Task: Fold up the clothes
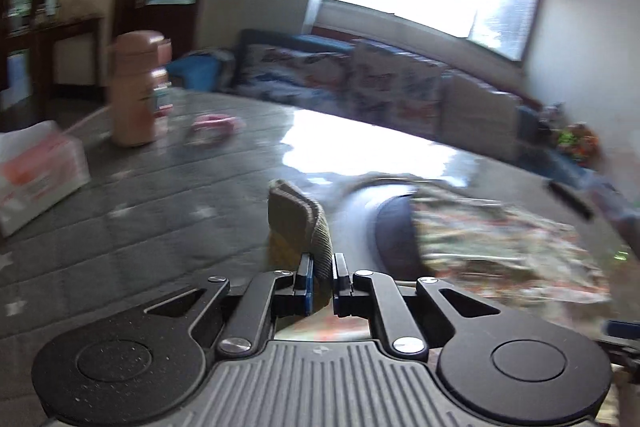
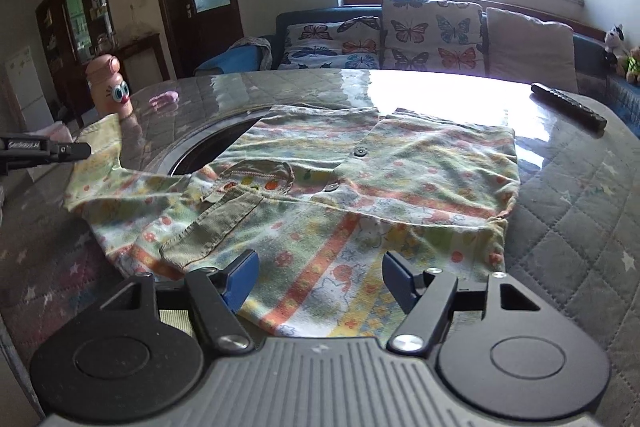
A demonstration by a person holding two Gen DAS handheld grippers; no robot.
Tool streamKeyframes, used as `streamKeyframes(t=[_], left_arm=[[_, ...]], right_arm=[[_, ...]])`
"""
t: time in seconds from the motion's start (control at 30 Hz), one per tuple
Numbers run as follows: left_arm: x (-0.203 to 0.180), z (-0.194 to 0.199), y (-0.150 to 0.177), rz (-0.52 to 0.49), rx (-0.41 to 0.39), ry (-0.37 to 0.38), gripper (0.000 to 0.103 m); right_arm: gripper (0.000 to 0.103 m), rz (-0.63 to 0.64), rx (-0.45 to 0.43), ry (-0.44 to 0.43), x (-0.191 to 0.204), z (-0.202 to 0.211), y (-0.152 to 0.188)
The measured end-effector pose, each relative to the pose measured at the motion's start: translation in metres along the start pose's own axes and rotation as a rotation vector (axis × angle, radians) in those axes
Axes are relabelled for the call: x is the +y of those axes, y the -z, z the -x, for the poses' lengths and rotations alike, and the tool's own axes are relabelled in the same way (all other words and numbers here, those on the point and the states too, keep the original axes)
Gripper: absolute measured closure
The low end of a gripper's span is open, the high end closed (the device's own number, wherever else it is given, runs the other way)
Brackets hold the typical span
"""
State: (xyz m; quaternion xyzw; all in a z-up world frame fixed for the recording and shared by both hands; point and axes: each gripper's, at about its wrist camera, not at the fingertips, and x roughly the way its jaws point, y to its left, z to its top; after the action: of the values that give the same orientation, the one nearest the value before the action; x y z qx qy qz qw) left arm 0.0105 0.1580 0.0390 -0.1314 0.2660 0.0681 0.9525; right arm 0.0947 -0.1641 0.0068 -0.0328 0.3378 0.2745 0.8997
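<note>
1. Your left tongs [image 1: 321,277] were pinched nearly closed on a sleeve [image 1: 298,227] of the shirt; the olive ribbed cuff stood up between the blue pads [image 1: 309,281], lifted off the tabletop [image 1: 160,211].
2. In the right wrist view, those same left tongs [image 2: 86,149] showed at the far left edge, holding the sleeve [image 2: 102,147] raised while the cloth sloped down to the rest of the garment. Small white lettering ran along the black arm there, too blurred to read.
3. Left of the shirt stood a pink bottle [image 2: 110,85] with cartoon eyes on its face, and a small pink item [image 2: 164,99] lay near it. In the left wrist view a white and pink tissue pack [image 1: 40,171] sat at the left edge; its print was smeared by motion blur and I could not read it.
4. The shirt [image 2: 360,179] lay spread in the middle of the quilted grey tabletop [image 2: 580,211], printed in green and orange bands with small flowers, an olive pocket [image 2: 212,231] and dark buttons showing. Part of it covered a round dark inset [image 2: 208,151] in the tabletop.
5. Your right tongs [image 2: 318,281] were spread wide, gripping nothing, with the near hem of the shirt lying between and below the blue pads [image 2: 240,281]; I could not tell whether the pads touched the cloth.
6. A black remote [image 2: 568,106] lay on the tabletop at the far right, well apart from the shirt.
</note>
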Motion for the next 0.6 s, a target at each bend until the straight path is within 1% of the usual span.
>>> streamKeyframes(t=[0.1, 0.17, 0.2, 0.33, 0.4, 0.43, 0.5, 0.53, 0.57, 0.6], left_arm=[[-0.037, 0.001, 0.0, -0.058, 0.008, 0.135, 0.094], [-0.063, -0.001, 0.005, -0.089, 0.021, 0.218, 0.094], [-0.076, -0.002, 0.007, -0.104, 0.029, 0.259, 0.094], [-0.119, -0.013, 0.023, -0.194, 0.093, 0.375, 0.094], [-0.134, -0.018, 0.033, -0.242, 0.124, 0.397, 0.093], [-0.141, -0.022, 0.038, -0.267, 0.14, 0.401, 0.09], [-0.149, -0.025, 0.047, -0.302, 0.168, 0.406, 0.09], [-0.149, -0.026, 0.05, -0.317, 0.179, 0.409, 0.088], [-0.15, -0.026, 0.053, -0.332, 0.19, 0.411, 0.084], [-0.15, -0.025, 0.055, -0.346, 0.19, 0.408, 0.072]], right_arm=[[0.037, -0.045, -0.016, -0.005, -0.009, 0.004, -0.003], [0.044, -0.078, -0.027, -0.01, -0.015, 0.008, -0.004], [0.044, -0.099, -0.033, -0.016, -0.019, 0.009, -0.005], [0.051, -0.17, -0.047, -0.055, -0.028, 0.014, -0.009], [0.053, -0.202, -0.05, -0.087, -0.031, 0.015, -0.012], [0.054, -0.207, -0.048, -0.095, -0.031, 0.015, -0.012], [0.056, -0.23, -0.034, -0.133, -0.029, 0.008, -0.014], [0.058, -0.232, -0.03, -0.139, -0.028, 0.007, -0.014], [0.061, -0.229, -0.018, -0.149, -0.025, 0.002, -0.014], [0.061, -0.226, -0.005, -0.159, -0.021, -0.003, -0.014]])
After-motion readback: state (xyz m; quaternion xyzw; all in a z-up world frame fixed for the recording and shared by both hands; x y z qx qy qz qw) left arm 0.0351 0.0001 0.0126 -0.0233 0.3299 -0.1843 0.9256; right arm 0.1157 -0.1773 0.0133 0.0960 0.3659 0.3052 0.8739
